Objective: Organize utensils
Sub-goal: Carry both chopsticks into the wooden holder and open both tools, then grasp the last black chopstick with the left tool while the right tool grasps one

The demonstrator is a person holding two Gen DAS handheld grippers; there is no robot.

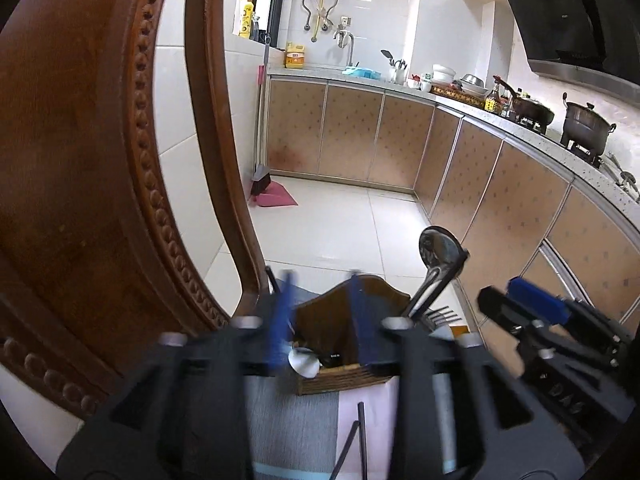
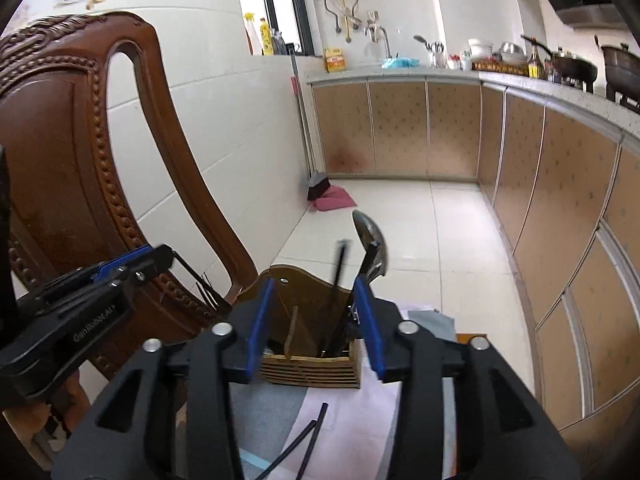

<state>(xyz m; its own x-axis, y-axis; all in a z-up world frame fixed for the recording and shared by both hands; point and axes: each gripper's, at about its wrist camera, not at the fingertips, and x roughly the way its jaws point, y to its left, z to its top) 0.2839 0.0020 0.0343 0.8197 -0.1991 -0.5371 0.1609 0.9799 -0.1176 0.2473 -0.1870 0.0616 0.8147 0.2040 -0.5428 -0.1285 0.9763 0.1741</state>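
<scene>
Chopsticks point(image 2: 304, 446) cut off below

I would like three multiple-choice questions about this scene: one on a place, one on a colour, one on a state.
1. Where do the two loose black chopsticks lie?
A. on the mat in front of the wooden holder
B. inside the holder
C. on the floor

2. What colour are the gripper finger pads?
A. red
B. blue
C. green

3. How is the right gripper?
A. shut on a fork
B. shut on a chopstick
C. open, holding nothing

Answers: 1 A, they lie flat before the holder; 2 B, both pads are blue; 3 C, its fingers stand apart.
</scene>
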